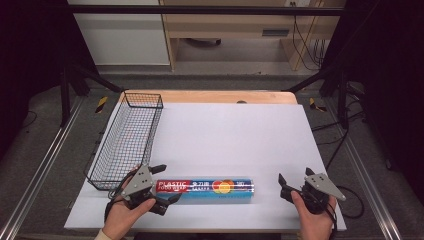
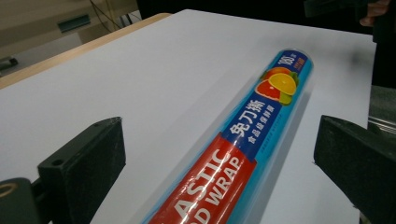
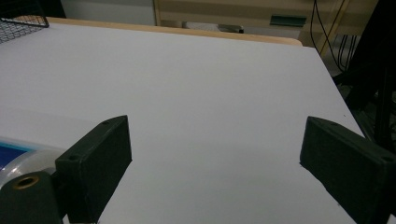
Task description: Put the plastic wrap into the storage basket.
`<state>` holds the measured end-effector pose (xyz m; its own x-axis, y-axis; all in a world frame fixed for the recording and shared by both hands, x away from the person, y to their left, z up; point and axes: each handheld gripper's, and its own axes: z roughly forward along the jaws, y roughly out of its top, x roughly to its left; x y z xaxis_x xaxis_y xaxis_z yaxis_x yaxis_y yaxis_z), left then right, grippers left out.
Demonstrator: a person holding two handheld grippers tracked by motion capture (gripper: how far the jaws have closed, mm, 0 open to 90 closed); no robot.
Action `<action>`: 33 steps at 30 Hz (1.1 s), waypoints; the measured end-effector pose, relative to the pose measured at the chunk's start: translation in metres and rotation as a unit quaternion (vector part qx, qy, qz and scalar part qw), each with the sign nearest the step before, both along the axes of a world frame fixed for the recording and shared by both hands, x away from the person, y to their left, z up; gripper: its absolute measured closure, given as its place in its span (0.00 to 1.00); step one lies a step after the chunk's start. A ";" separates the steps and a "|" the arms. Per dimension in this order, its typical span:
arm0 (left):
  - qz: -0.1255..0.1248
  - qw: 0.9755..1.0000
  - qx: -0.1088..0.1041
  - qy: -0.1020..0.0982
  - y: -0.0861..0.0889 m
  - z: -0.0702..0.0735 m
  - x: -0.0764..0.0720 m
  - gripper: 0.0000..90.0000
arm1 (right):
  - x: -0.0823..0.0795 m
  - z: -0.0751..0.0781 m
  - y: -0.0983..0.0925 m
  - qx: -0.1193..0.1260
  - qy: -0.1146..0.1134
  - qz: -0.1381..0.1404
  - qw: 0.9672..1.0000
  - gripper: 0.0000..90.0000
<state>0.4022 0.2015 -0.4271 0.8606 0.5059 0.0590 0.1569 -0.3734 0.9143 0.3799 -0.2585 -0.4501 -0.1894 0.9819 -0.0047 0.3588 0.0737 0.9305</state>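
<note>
A roll of plastic wrap (image 1: 205, 187) in a blue and red printed sleeve lies left to right on the white board (image 1: 230, 135), near its front edge. My left gripper (image 1: 165, 186) is open, its jaws standing on either side of the roll's left end. In the left gripper view the roll (image 2: 243, 154) runs away between the two jaws of that gripper (image 2: 222, 140), with a gap on each side. My right gripper (image 1: 284, 189) is open a little beyond the roll's right end, holding nothing. In the right gripper view the roll's end (image 3: 23, 158) shows beside the left jaw of that gripper (image 3: 217, 149).
A black wire basket (image 1: 127, 140) stands along the board's left side, close behind my left hand; its corner (image 3: 18, 21) shows far off. The wooden table edge (image 1: 210, 96) runs behind the board. Bare white board stretches across the middle and right.
</note>
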 end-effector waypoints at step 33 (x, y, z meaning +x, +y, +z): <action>-0.130 0.957 0.255 0.045 -0.078 0.014 0.048 0.05 | -0.014 -0.003 -0.012 0.014 0.013 0.016 1.000 0.10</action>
<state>0.4507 0.1239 -0.4134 0.9666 0.1997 0.1608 0.0681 -0.8048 0.5897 0.3658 -0.2709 -0.4530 -0.2202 0.9751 0.0282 0.3813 0.0594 0.9225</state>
